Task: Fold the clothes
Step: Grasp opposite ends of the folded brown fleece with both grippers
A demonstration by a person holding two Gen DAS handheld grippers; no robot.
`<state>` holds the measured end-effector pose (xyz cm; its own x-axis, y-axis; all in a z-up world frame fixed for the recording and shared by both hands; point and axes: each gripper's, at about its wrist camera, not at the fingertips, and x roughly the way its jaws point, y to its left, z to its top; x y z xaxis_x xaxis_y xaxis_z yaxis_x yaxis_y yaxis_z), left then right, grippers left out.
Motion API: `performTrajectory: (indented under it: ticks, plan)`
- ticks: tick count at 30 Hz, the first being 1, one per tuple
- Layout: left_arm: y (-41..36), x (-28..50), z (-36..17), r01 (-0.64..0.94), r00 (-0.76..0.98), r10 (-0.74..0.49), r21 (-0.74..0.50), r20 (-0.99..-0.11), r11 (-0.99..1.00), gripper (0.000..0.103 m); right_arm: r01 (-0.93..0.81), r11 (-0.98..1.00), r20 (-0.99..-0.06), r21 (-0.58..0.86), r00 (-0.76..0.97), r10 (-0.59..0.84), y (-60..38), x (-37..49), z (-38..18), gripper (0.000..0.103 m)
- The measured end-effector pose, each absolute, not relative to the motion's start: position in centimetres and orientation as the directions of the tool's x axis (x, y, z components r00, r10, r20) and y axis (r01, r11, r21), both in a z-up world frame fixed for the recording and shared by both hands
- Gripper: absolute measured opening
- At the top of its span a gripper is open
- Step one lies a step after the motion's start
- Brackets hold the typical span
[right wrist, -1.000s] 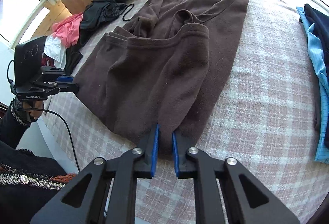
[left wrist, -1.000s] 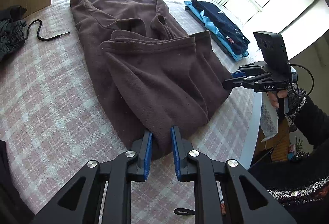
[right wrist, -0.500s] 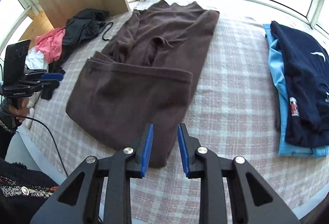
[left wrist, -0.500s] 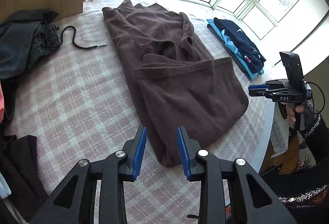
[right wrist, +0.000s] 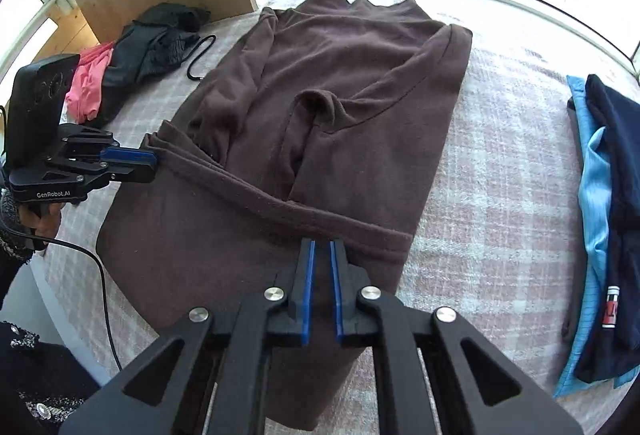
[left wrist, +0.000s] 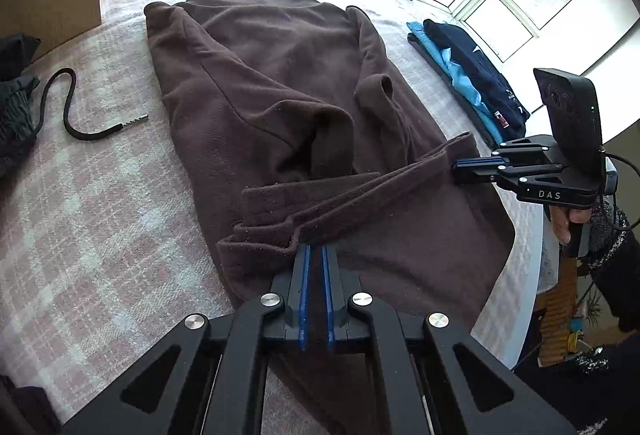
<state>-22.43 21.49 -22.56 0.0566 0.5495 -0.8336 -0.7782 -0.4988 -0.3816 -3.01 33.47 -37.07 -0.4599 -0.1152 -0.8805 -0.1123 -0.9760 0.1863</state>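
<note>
Brown fleece top (left wrist: 280, 83) on checked cloth (left wrist: 80, 219) | L gripper (left wrist: 316, 251) + R gripper (right wrist: 322, 247) both clamped on hem

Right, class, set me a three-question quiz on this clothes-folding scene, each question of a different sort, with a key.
1. True or false: both grippers, the left gripper and the right gripper, are shut on the hem of the brown sweater.
2. Multiple choice: what lies beside the sweater on the right gripper's side? A) a pair of shoes B) a stack of folded blue clothes C) a laundry basket
3. Fill in: the black cord lies on the checked ____.

Key: 1 true; 2 B; 3 cloth.
</note>
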Motion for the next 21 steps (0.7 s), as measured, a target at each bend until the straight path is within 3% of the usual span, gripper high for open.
performTrajectory:
  ticks: [3, 6, 10, 12, 15, 21]
  plan:
    - [22.4, -21.5, -21.1, -0.815, 0.033, 0.579, -0.357, -0.815, -0.456, 0.034, -0.097, -0.987, -0.898, 0.131, -0.434, -0.077, 32.8, -4.9, -38.3, 0.010]
    - [23.9, -21.6, -21.4, -0.841, 0.010, 0.567, -0.313, -0.823, -0.440, 0.038, -0.125, -0.974, -0.898, 0.188, -0.423, -0.119, 34.7, -4.9, -40.2, 0.008]
    - [23.1, -23.3, -22.6, -0.817, 0.026, 0.553, -0.337, -0.833, -0.468, 0.027, -0.145, -0.969, -0.888, 0.202, -0.444, -0.118, 35.2, -1.9, -37.6, 0.011]
    - [21.9, -23.3, -21.5, -0.822, 0.009, 0.550, -0.319, -0.835, -0.471, 0.028, -0.081, -0.976, -0.887, 0.200, -0.438, -0.145, 33.9, 0.6, -36.4, 0.024]
    - [19.9, -20.5, -19.1, -0.876, -0.007, 0.547, -0.258, -0.837, -0.407, 0.046, 0.037, -0.987, -0.896, 0.159, -0.414, -0.160, 30.5, 4.1, -35.4, 0.041]
    - [19.7, -15.4, -18.4, -0.963, -0.019, 0.502, -0.120, -0.865, -0.243, 0.059, 0.218, -0.976, -0.921, 0.014, -0.378, -0.098, 25.7, 6.5, -37.1, 0.043]
